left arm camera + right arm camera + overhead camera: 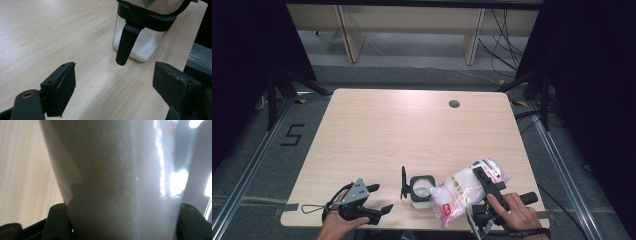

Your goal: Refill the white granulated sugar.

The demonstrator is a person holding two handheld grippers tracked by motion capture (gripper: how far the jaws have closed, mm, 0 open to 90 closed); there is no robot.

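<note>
While the right tongs clamp the tilted bag so its white grains pour into the open jar near the table's front edge, the left tongs wait apart beside it.

On your desk, near edge: jar centre, bag touching its right, left claw to its left.

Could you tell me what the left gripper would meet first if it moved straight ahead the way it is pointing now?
Most likely the clear container of white granules: the open left gripper points at it, and its hanging black latch looks nearest, though depth is hard to judge.
</note>
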